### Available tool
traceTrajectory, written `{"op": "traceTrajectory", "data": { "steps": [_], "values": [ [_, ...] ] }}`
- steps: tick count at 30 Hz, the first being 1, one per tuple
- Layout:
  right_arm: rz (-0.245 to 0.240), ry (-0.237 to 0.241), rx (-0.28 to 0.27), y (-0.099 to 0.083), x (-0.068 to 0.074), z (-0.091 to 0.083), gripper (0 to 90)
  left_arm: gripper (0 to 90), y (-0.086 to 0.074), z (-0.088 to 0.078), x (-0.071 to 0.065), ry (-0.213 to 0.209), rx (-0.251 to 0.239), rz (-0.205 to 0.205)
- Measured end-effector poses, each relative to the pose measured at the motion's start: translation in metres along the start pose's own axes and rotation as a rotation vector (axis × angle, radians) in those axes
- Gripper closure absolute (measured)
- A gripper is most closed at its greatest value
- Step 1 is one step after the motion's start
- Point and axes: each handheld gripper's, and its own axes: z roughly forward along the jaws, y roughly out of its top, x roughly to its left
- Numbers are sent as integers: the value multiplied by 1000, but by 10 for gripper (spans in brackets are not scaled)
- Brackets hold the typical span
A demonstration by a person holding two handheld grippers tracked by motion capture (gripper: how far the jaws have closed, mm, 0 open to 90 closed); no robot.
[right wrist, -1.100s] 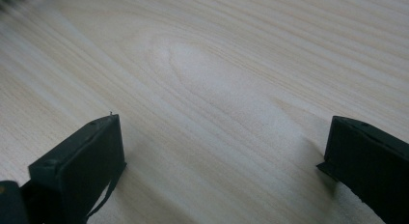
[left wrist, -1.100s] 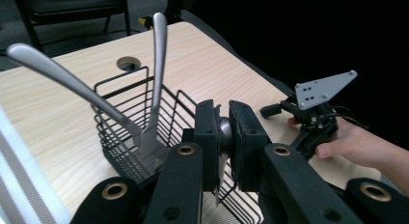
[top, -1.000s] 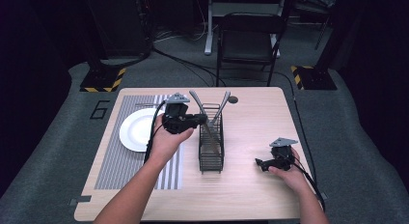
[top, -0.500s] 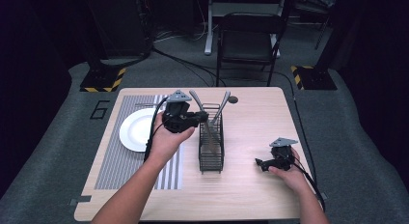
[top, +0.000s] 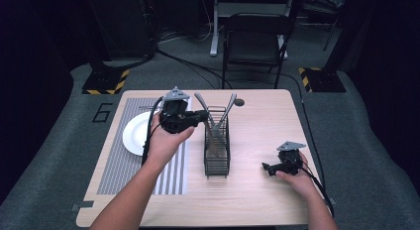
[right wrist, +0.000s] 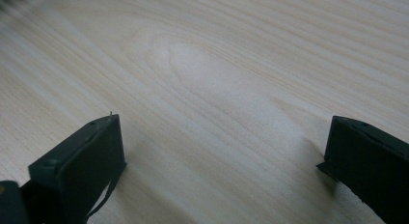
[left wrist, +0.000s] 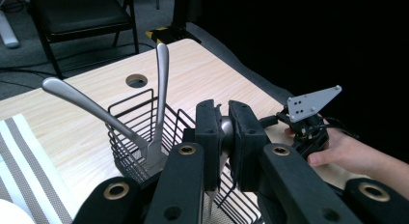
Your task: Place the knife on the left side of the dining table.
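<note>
While the left claw (left wrist: 226, 137) clamps a metal utensil handle (left wrist: 224, 130) above the wire caddy (top: 217, 148), the step looks like lifting cutlery out or lowering it in; next it needs a straight vertical move. 2 other utensils (left wrist: 120, 122) lean inside the caddy. Right of the caddy, the right claw (top: 270, 168) rests open on the tabletop (top: 257, 116). Compared with 1 second ago, almost nothing differs.

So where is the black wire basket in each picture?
High view: the black wire basket stands mid-table, right of the left gripper.
Left gripper view: lower left, behind the fingers.
Right gripper view: not in it.
Shared landmark: the wooden table.
</note>
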Motion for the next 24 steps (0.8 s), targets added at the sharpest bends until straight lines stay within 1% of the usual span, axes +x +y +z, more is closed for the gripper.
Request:
{"op": "traceTrajectory", "data": {
  "steps": [4, 8, 12, 13, 16, 20, 24],
  "values": [
    [-2, -2, -2, 0, 0, 0, 0, 835, 3, -7, 1, 7, -6, -14],
    [-2, -2, -1, 0, 0, 0, 0, 834, 6, -14, 2, 8, -23, -26],
    [-2, -2, -3, 0, 0, 0, 0, 834, 8, -19, 3, 10, -31, -29],
    [0, 0, -1, 0, 0, 0, 0, 834, 9, -22, 3, 13, -39, -42],
    [-2, -2, -2, 0, 0, 0, 0, 835, 11, -25, 3, 19, -42, -45],
    [0, 0, 0, 0, 0, 0, 0, 835, 15, -33, 4, 25, -60, -58],
    [-2, -2, -2, 0, 0, 0, 0, 835, 18, -39, 6, 16, -71, -69]
  ]
}}
